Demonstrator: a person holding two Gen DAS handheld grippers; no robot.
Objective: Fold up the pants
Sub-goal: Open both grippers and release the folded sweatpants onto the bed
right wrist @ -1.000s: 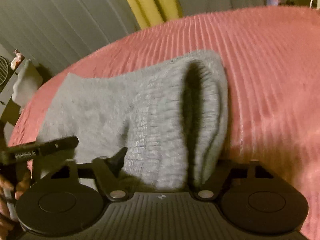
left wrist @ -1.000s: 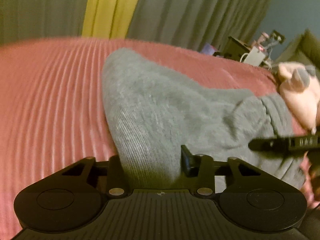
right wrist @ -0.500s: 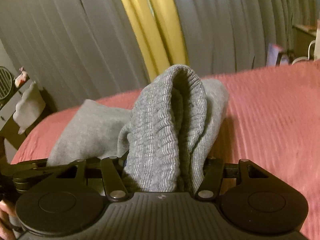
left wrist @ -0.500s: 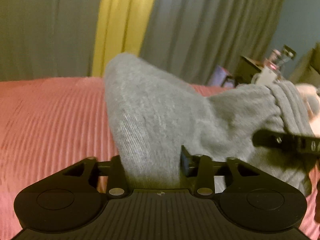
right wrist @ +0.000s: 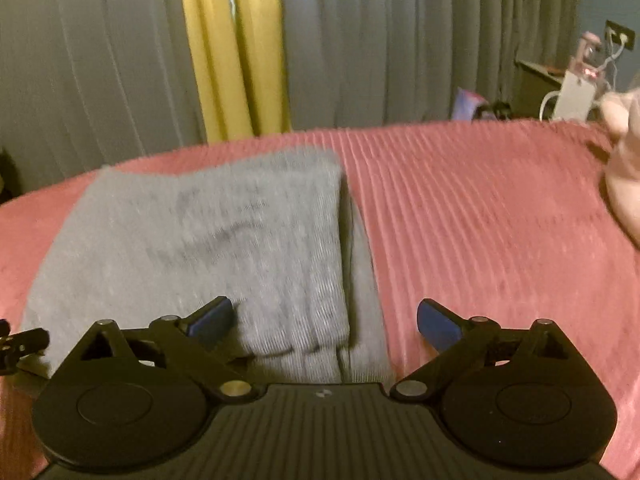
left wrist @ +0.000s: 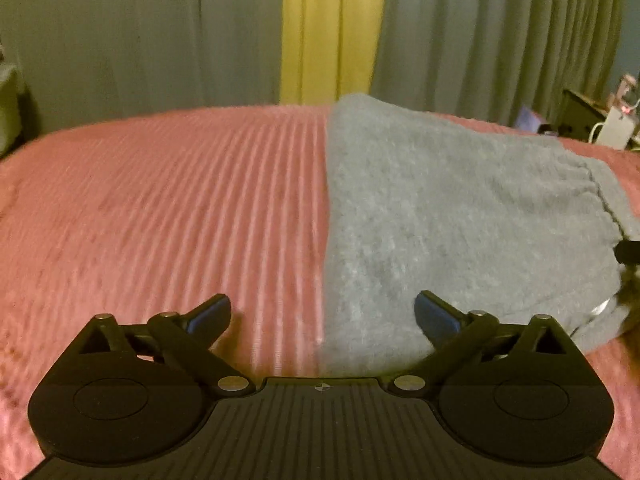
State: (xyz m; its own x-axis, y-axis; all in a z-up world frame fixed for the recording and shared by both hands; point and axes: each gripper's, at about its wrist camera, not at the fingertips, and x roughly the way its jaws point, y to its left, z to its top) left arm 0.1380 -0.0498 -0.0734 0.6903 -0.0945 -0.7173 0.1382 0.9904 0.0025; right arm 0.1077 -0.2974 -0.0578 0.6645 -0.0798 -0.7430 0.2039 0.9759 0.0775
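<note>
The grey knit pants [left wrist: 448, 216] lie folded flat on the pink ribbed bedspread [left wrist: 160, 216]. In the left wrist view my left gripper [left wrist: 322, 314] is open over the near left edge of the pants, holding nothing. In the right wrist view the pants [right wrist: 208, 248] lie left of centre with the ribbed waistband at their right edge. My right gripper [right wrist: 325, 318] is open over that near right edge, holding nothing. Each gripper's black tip shows at the other view's side edge.
Grey curtains with a yellow one [left wrist: 328, 32] hang behind the bed. A dark side table with a white device and cables [right wrist: 572, 92] stands at the back right. A pale pink soft object [right wrist: 624, 184] lies on the bed's right edge.
Both grippers were shut on the lifted pants. They lowered the fabric onto the bed, opened and let go. The pants now lie flat in a folded stack.
</note>
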